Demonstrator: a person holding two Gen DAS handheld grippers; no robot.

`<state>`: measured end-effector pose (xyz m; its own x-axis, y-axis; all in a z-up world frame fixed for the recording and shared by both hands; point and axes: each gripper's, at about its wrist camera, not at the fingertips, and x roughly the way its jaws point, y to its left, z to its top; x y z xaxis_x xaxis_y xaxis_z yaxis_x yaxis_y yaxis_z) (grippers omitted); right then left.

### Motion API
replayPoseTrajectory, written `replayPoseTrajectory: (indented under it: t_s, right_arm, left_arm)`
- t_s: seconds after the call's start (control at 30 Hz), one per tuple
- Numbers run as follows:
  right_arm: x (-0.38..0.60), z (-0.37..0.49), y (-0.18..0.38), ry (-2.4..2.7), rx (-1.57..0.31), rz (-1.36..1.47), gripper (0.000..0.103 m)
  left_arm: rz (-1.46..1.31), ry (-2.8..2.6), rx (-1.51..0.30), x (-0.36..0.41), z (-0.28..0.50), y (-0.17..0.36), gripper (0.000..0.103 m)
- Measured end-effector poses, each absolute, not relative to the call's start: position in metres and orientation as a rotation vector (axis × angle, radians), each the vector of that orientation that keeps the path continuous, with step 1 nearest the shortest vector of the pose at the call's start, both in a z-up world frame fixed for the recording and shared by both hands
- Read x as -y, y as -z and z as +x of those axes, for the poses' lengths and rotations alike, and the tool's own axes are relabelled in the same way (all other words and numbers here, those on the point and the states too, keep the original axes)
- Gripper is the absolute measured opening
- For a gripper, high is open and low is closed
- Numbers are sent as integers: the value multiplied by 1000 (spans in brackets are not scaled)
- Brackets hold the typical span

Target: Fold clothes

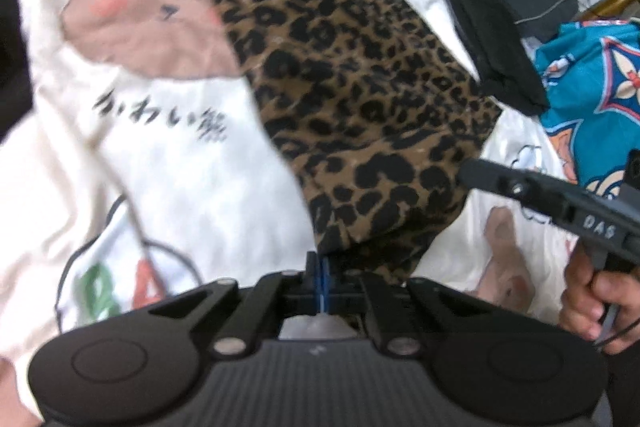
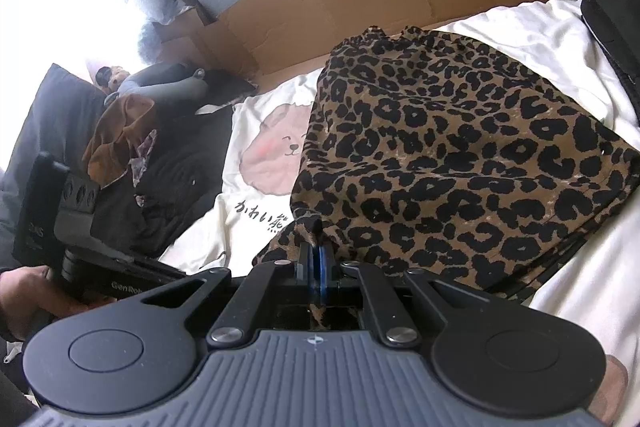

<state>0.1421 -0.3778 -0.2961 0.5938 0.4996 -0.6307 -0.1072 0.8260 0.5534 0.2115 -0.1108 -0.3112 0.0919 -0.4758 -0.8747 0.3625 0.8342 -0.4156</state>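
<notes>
Left-wrist view motion-blurred; bear-print sheet (image 1: 168,155) partly hidden under leopard-print garment (image 1: 352,87).

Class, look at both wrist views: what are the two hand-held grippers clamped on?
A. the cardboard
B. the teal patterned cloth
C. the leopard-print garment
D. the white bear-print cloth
C: the left hand-held gripper and the right hand-held gripper each have their fingers shut on an edge of the leopard-print garment.
</notes>
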Motion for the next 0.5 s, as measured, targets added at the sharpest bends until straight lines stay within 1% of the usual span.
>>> replayPoseTrajectory:
  t_s: [0.07, 0.1, 0.13, 0.17, 0.2, 0.23, 0.37, 0.47, 0.5]
  right_arm:
    - [377, 141, 297, -379, -886, 499, 1]
    - [377, 141, 297, -383, -894, 500, 1]
    - [376, 140, 298, -385, -900, 502, 1]
    - [376, 140, 298, -386, -905, 504, 1]
    - [376, 140, 298, -388, -906, 507, 1]
    - [376, 140, 299, -389, -907, 510, 1]
    - [377, 141, 300, -393, -904, 532, 1]
    - [378, 140, 300, -403, -900, 550, 1]
    - [379, 140, 299, -409, -896, 558, 2]
  left_arm:
    - [-94, 618, -1353, 107, 211, 313, 6]
    - [-87, 617, -1356, 106, 211, 313, 11]
    - [-77, 620, -1346, 107, 212, 312, 21]
    - [-66, 625, -1336, 108, 212, 310, 29]
    - [-56, 632, -1325, 110, 213, 308, 42]
    - [-47, 640, -1310, 112, 213, 306, 47]
    - [25, 677, -1284, 129, 216, 307, 48]
    - [105, 674, -1284, 140, 216, 315, 46]
    - [123, 669, -1275, 140, 216, 315, 41]
